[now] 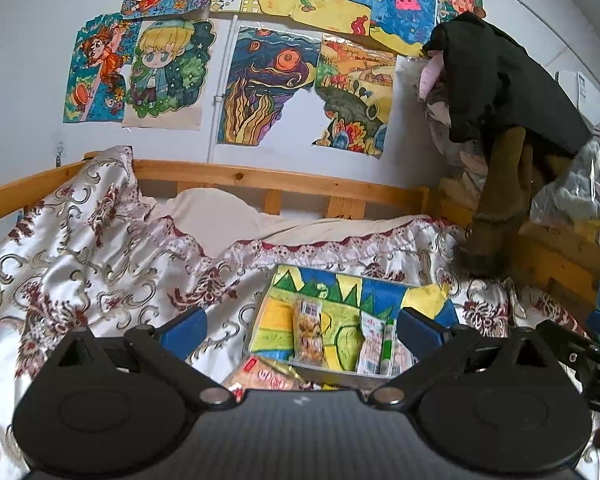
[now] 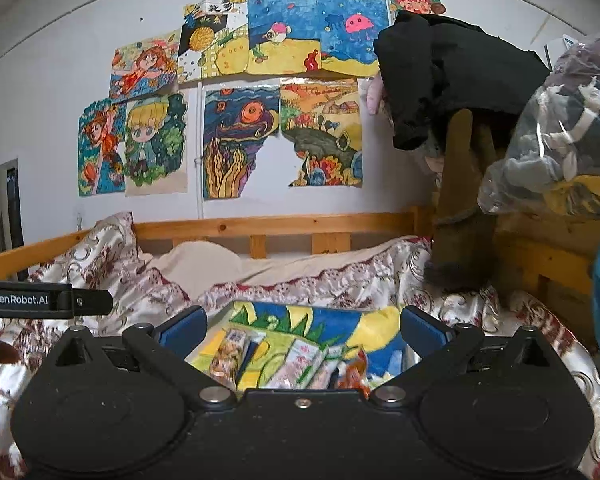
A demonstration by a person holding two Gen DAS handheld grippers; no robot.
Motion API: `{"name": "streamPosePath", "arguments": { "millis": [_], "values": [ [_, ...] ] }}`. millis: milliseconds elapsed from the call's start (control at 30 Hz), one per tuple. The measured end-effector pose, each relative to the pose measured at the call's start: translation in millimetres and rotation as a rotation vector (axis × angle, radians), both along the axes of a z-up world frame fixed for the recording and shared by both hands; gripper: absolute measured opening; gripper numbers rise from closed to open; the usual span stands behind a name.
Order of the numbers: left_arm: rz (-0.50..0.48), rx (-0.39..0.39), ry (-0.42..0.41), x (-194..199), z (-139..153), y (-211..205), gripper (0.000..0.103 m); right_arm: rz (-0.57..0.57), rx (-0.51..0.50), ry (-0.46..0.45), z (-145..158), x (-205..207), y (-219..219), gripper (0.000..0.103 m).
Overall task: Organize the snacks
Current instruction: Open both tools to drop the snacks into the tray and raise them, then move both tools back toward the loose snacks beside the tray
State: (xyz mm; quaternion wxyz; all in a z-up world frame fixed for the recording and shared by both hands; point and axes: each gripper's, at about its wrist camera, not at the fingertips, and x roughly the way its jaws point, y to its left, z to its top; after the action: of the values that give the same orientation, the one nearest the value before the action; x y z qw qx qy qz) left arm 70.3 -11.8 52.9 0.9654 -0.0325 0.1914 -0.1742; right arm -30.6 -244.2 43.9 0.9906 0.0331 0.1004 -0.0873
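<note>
1. I have both claws spread wide and empty: the left gripper (image 1: 302, 330) and the right gripper (image 2: 302, 330) each show daylight between the blue pads, with nothing pinched.
2. The snacks sit low centre in both views, on a colourful drawing (image 1: 332, 300) that lines what looks like a shallow tray on the bed. I can make out a nut-coloured packet (image 1: 309, 330), a white-and-green packet (image 1: 374, 344) beside it, and a red-and-orange packet (image 1: 266, 374) at the near edge, partly hidden by my own rig.
3. I judge this as between grasps: nothing is in hand, so the next move is to choose one packet and bring a claw down over it.
4. The packets lie flat and close together, so I would straddle one narrow side cleanly.
5. Room: the patterned bedspread (image 1: 80, 240) at lower left is open. The wooden rail (image 1: 260, 178) bounds the far side, and piled clothes (image 1: 500, 92) crowd the upper right.
6. The two grippers sit near each other; the left one shows at the right view's left edge.
</note>
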Motion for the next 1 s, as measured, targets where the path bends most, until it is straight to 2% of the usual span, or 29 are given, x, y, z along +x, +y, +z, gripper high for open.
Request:
{"name": "streamPosePath", "arguments": {
  "millis": [233,567,800,1000],
  "values": [
    [0.001,0.043,0.023,-23.5,-8.0,2.7,0.103,-0.017,0.007,0.037,-4.8,-23.7,3.3,0.102],
    [0.014,0.135,0.099,-43.6,-21.9,1.5,0.103,-0.016,0.024,0.152,-17.9,-40.1,11.0,0.102],
    [-0.015,0.2,0.2,-45.1,-36.5,-5.9,0.103,-0.014,0.054,0.26,-31.5,-33.4,11.6,0.102],
    [0.006,0.251,0.285,-39.6,-48.6,-8.1,0.103,-0.016,0.056,0.333,-41.0,-26.2,11.9,0.102]
  ]
}}
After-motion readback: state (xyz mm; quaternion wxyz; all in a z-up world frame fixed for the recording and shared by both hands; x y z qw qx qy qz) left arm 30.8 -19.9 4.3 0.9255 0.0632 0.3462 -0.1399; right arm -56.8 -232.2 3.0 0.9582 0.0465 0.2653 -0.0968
